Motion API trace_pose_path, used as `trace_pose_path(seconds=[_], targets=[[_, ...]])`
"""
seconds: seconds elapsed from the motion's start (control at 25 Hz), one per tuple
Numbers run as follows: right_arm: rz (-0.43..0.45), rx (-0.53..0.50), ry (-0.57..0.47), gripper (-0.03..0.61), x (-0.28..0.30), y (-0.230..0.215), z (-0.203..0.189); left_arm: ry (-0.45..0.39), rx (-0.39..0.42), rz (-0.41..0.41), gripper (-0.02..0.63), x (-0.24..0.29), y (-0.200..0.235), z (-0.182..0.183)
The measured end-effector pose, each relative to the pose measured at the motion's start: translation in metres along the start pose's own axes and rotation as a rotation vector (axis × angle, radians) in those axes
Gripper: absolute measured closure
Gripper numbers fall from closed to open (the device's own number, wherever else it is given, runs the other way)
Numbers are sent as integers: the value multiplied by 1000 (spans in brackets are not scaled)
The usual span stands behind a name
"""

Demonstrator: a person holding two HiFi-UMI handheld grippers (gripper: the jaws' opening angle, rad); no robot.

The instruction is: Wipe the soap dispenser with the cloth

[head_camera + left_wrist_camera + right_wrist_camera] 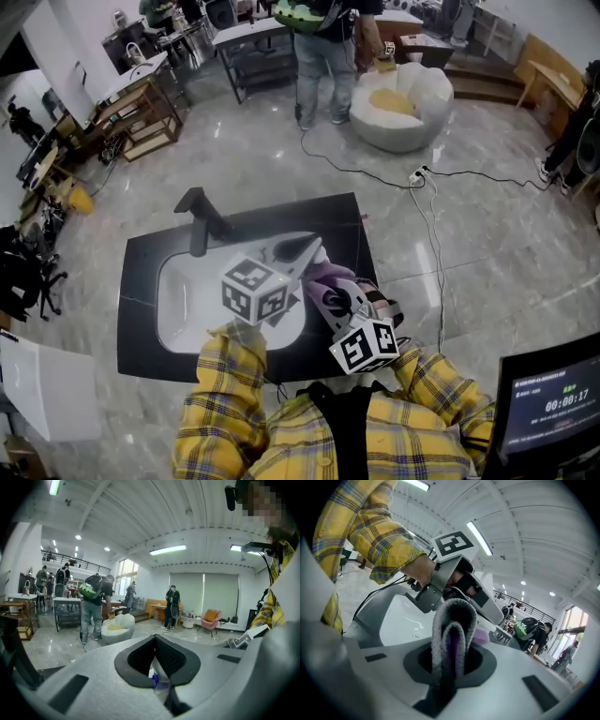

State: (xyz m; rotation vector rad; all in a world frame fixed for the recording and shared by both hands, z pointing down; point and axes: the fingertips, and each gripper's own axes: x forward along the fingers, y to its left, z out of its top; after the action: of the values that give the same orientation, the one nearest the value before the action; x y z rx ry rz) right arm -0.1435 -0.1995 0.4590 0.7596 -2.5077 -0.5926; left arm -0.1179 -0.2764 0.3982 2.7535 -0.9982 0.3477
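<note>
Over the sink [187, 300], the left gripper [305, 249] pinched the top of the purple soap dispenser [325, 277], apparently to steady it, while the right gripper [349, 305], clamped on the folded cloth [452, 634], sat just beside it.

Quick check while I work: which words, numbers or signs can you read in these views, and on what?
"00:00:17": on the screen, bottom right of the head view.
The smaller line above it on that screen is too blurred to read.
Left cube and right cube carry black-and-white square markers only, no words.
No other text is readable in any view.
</note>
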Motion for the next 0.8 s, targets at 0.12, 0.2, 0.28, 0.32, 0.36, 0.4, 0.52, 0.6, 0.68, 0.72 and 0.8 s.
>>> trace_pose_path(seconds=[0.12, 0.2, 0.28, 0.32, 0.36, 0.4, 0.52, 0.6, 0.68, 0.72, 0.8], targets=[[21, -6, 9, 531, 3, 4, -2, -1, -1, 0, 609, 1, 0, 0], [35, -12, 15, 531, 6, 7, -4, -1, -1, 0, 609, 1, 1, -1], [45, -13, 22, 531, 9, 10, -5, -2, -2, -1, 608, 1, 2, -1], [49, -13, 25, 531, 10, 12, -5, -3, -2, -1, 609, 0, 2, -1], [53, -13, 28, 531, 11, 13, -5, -3, -2, -1, 609, 0, 2, -1], [57, -16, 30, 531, 12, 15, -5, -2, -2, -1, 609, 0, 2, -1], [71, -20, 39, 531, 14, 19, -6, -2, -2, 1, 609, -1, 2, -1], [83, -24, 47, 531, 15, 21, -6, -2, -6, -2, 609, -2, 2, 0], [97, -35, 57, 531, 17, 23, -7, -2, -9, -5, 609, -1, 2, 1], [107, -42, 65, 531, 18, 25, -9, -2, -9, -7, 609, 0, 2, 1], [134, -57, 88, 531, 20, 31, -13, -3, -12, -11, 609, 1, 2, 1]])
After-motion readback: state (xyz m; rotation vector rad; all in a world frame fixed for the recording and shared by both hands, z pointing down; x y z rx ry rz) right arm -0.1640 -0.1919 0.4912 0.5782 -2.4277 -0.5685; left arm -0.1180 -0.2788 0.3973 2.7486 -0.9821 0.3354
